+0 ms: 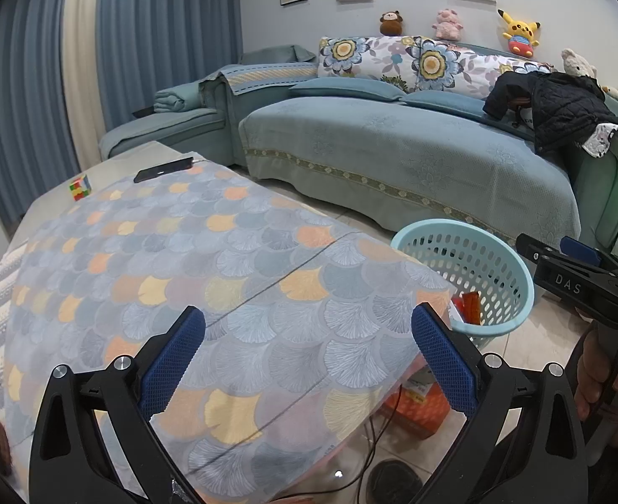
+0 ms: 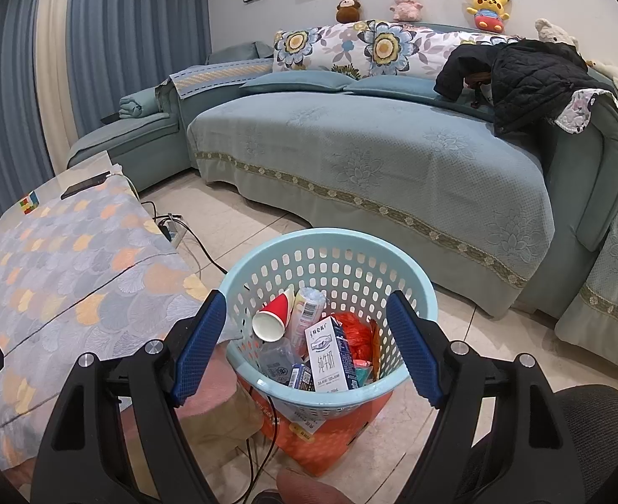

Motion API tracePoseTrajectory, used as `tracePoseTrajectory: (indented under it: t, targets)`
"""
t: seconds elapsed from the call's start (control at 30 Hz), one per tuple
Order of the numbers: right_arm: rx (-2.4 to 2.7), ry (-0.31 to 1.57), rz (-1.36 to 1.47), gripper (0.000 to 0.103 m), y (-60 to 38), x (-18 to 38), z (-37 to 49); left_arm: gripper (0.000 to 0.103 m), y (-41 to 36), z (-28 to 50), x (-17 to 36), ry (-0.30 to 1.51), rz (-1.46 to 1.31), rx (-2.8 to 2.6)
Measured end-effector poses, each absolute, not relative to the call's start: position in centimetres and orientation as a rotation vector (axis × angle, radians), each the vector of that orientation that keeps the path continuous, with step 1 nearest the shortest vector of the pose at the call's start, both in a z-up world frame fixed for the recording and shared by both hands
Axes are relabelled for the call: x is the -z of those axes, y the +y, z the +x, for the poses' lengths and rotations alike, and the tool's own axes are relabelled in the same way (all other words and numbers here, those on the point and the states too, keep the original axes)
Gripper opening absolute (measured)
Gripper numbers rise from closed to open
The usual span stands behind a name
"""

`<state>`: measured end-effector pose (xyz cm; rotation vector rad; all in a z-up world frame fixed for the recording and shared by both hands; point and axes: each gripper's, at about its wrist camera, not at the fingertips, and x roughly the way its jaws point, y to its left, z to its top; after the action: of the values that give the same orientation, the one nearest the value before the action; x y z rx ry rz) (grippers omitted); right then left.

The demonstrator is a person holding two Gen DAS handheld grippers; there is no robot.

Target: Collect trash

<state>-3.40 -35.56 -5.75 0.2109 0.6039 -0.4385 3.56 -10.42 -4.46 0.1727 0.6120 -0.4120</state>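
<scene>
A blue sofa point(image 2: 372, 159) fills the back of the room, with a black jacket point(image 2: 527, 80) draped over its right end. In front of it stands a table under a scale-patterned cloth point(image 1: 191, 277); a phone point(image 1: 164, 169) lies at the cloth's far edge and a colour cube point(image 1: 80, 187) on the bare far left corner of the table.

Just off the table's right edge, a pale blue basket point(image 2: 330, 395) sits on an orange box point(image 2: 330, 437) on the tiled floor. The trash is inside it: a milk carton point(image 2: 330, 353) upright near the front, a red paper cup point(image 2: 273, 315) tipped on its side towards the left wall, a plastic bottle point(image 2: 306, 306) behind it and a red bag point(image 2: 357, 334) to the right.

The left gripper point(image 1: 309, 357) hangs over the table's near right corner, jaws wide apart, empty. The right gripper point(image 2: 306, 344) hangs over the basket, jaws likewise spread and gripping nothing.
</scene>
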Motion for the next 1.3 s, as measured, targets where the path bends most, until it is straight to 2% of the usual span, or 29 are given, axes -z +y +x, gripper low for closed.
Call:
tracePoseTrajectory:
  t: [1.3]
  targets:
    - [0.432, 0.602, 0.204, 0.074, -35.39, 5.95, -3.21, 0.095, -10.49, 3.49, 4.43, 0.609, 0.172, 0.412]
